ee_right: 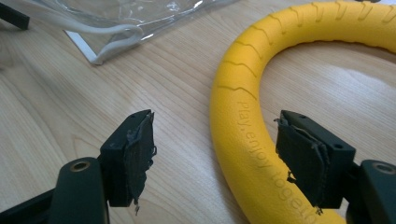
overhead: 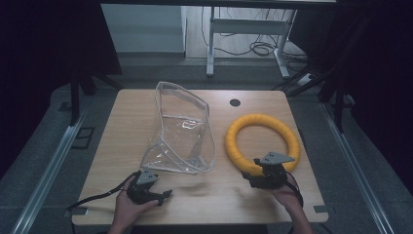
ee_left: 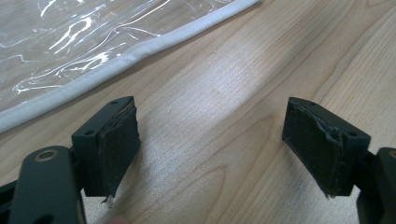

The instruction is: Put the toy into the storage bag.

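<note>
While both grippers are waiting at the near edge of the table [overhead: 122, 126], the work in hand appears to be getting the ring into the bag.

Ring position: the yellow ring [overhead: 262, 141] is lying flat on the right half of the table, just beside the clear bag [overhead: 181, 129] and apart from it.
Right gripper: the right gripper [ee_right: 215, 156] is standing with jaws spread wide, straddling the ring's near arc without pinching it; the right-hand jaw is sitting inside the hoop, the other outside.
Left gripper: the left gripper [ee_left: 210, 144] is gaping too, holding nothing, hovering over bare wood just short of the bag's pale piped edge [ee_left: 140, 49].
Ring handling: it is looking like matte foam or soft rubber, probably light, a little springy and grippy rather than slick; its ribbed grooves should be helping the pads bite.
Where to grip the ring: across the tube at the near arc, where the jaws are already lined up.
Bag handling: thin glossy vinyl, floppy and slippery, likely collapsing when pulled; the stitched piping at the mouth is offering the firmest hold.
Writing: embossed lettering [ee_right: 261, 154] on the ring is reading "Play, enjoy together" as far as I can tell.
Other labels: none readable on the bag.
</note>
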A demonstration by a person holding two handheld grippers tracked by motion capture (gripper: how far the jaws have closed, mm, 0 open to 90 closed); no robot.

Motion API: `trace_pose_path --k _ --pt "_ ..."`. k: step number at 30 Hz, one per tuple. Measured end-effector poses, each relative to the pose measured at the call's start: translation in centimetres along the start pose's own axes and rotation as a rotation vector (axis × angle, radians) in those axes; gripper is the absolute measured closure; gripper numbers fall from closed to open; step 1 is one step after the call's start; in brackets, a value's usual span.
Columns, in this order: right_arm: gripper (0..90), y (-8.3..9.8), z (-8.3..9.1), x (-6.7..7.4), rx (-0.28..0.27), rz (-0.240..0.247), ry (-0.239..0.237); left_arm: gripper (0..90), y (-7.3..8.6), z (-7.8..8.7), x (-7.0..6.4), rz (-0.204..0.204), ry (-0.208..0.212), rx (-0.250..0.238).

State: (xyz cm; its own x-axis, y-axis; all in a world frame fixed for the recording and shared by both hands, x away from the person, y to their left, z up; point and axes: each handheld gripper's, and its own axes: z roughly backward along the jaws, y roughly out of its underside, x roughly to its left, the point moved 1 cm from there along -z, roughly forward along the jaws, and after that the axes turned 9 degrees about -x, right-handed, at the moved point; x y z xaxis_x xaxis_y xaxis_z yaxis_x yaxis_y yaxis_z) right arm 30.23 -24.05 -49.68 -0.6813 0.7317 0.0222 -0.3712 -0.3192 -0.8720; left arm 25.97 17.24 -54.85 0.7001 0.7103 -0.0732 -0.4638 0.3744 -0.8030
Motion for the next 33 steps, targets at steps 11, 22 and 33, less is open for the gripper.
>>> trace_pose_path --k 11,22,33 --pt "28.1 -0.5 -0.6 -0.3 0.052 0.041 -0.01 18.7 0.0 0.1 0.0 -0.002 -0.003 -0.001" --pt "27.1 -2.0 -1.5 -1.6 0.145 0.061 -0.037 18.7 -0.1 0.1 0.0 0.003 -0.001 -0.003" --pt "26.1 -3.4 -2.9 -1.9 0.288 0.126 -0.091 18.7 -0.1 0.2 0.0 0.002 0.0 -0.004"
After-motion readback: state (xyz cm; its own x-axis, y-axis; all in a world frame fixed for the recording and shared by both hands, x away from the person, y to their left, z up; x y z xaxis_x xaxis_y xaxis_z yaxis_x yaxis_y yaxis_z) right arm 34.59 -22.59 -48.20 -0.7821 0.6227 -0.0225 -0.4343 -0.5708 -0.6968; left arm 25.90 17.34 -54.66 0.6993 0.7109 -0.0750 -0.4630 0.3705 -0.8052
